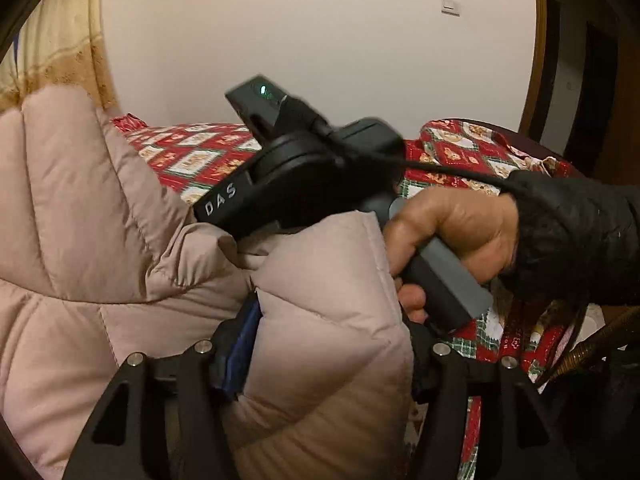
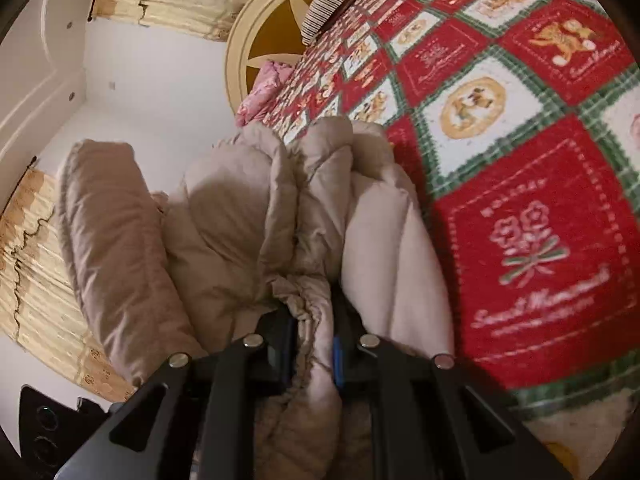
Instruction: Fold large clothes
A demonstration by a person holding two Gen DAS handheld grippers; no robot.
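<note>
A puffy beige down jacket (image 1: pixel 100 208) fills the left of the left wrist view. My left gripper (image 1: pixel 320 344) is shut on a thick fold of it (image 1: pixel 332 320). The right gripper's body (image 1: pixel 304 164) shows beyond, held by a hand (image 1: pixel 452 236), its fingers hidden behind the jacket. In the right wrist view the jacket (image 2: pixel 248 216) hangs bunched over the bed, and my right gripper (image 2: pixel 314 356) is shut on a gathered edge of it (image 2: pixel 308 304). A sleeve (image 2: pixel 116 252) hangs at the left.
A bed with a red, green and white patchwork quilt (image 2: pixel 520 160) lies under the jacket. A round cream headboard (image 2: pixel 272 28), a striped pillow (image 2: pixel 332 0) and a pink cloth (image 2: pixel 260 92) sit at its far end. Yellow curtains (image 2: pixel 32 280) and white walls (image 1: pixel 320 32) surround it.
</note>
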